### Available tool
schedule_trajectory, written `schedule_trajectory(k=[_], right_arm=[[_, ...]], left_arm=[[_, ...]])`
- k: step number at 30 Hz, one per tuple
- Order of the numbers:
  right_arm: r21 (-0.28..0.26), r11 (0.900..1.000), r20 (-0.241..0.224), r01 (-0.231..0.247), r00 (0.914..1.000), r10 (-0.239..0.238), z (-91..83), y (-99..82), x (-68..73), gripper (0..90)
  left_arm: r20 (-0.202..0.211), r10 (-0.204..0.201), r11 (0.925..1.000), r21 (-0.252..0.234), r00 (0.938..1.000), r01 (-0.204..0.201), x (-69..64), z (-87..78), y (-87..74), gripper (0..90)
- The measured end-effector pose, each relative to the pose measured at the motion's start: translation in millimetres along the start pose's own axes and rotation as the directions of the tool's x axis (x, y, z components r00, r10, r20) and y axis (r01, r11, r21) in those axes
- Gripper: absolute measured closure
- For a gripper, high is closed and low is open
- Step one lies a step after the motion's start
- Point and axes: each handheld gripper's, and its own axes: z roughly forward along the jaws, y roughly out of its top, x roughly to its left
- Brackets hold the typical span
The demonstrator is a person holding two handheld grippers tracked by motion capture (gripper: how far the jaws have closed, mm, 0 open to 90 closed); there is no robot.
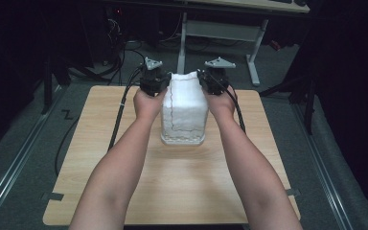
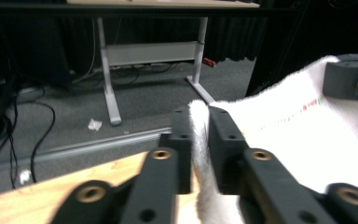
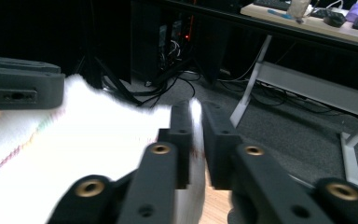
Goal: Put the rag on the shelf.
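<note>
Towel: a white, fluffy cloth towel [image 1: 184, 108] with a thin stitched line down its face was seen hanging upright over the far middle of the table, its lower edge gathered in a fold on the board.
Towel corners: the two upper corners were held up at roughly 11 o'clock and 1 o'clock of the cloth, one at each gripper.
Left gripper: the black two-jaw left gripper [image 2: 199, 140] was seen at the towel's upper left corner; a narrow strip of white cloth stood between its jaws, which were set slightly apart and did not look pressed onto it.
Right gripper: the black two-jaw right gripper [image 3: 196, 140] was seen at the upper right corner, a thin edge of cloth in the small gap between its jaws, likewise not clearly squeezed.
Hands: the left hand [image 1: 147, 103] and the right hand [image 1: 223, 104] were wrapped around the gripper bodies, forearms entering from 6 o'clock.
Table: the light wooden tabletop with rounded corners [image 1: 172, 182] was seen under the towel.
Background: a white-legged desk [image 1: 254, 52] stood at 12 o'clock beyond the table, on grey carpet with dark cables at 10 o'clock.
</note>
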Motion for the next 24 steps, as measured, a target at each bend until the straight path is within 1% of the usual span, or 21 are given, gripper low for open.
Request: schedule_trajectory(k=[1,2,4,5,7,8,12,14,16,21,24], right_arm=[[0.001,1.0000,-0.004,0.001,1.0000,-0.001,1.2,-0.5,1.1,74.4],[0.000,1.0000,0.001,0.006,1.0000,-0.006,2.0,-1.0,1.7,73.7],[0.007,1.0000,-0.014,0.000,0.9999,0.001,3.2,-1.9,1.9,73.7],[0.009,1.0000,-0.010,0.003,0.9999,-0.003,3.5,-2.4,1.9,73.7],[0.014,0.9999,-0.017,-0.007,0.9998,0.007,4.3,-3.5,1.1,73.7],[0.016,0.9999,-0.014,-0.004,0.9999,0.004,4.7,-4.0,0.8,73.5],[0.020,0.9997,-0.014,-0.017,0.9998,0.017,4.5,-7.0,1.0,73.5],[0.022,0.9996,-0.016,-0.017,0.9997,0.018,3.5,-8.2,1.4,73.5],[0.020,0.9997,-0.013,-0.017,0.9998,0.017,2.2,-8.8,1.5,73.5],[0.012,0.9996,-0.016,-0.027,0.9995,0.027,-2.1,-8.0,0.7,73.2],[0.009,0.9998,-0.017,-0.020,0.9997,0.020,-4.8,-7.8,0.9,72.3]], left_arm=[[0.008,-0.009,1.0000,-0.005,0.9999,0.009,1.5,-0.2,0.0,64.4],[0.010,-0.006,1.0000,-0.007,0.9999,0.006,2.1,-0.3,0.0,60.4],[0.007,0.002,1.0000,-0.009,1.0000,-0.002,2.3,-0.9,0.3,58.5],[0.006,0.005,0.9999,-0.010,1.0000,-0.005,2.5,-1.4,0.6,58.2],[0.008,0.000,0.9999,-0.012,1.0000,0.000,2.9,-2.5,1.1,57.4],[0.008,0.002,0.9999,-0.014,1.0000,-0.002,2.6,-3.1,1.2,57.1],[0.005,0.016,0.9996,-0.022,0.9999,-0.016,0.3,-5.8,0.8,57.1],[0.009,0.013,0.9994,-0.033,0.9999,-0.012,-1.1,-7.9,0.9,57.1],[0.008,0.020,0.9991,-0.039,0.9998,-0.019,-2.9,-9.9,0.8,57.1],[0.010,0.023,0.9987,-0.045,0.9997,-0.022,-4.2,-15.1,0.4,57.2],[0.008,0.020,0.9986,-0.048,0.9998,-0.019,-3.8,-18.0,-0.3,56.7]])
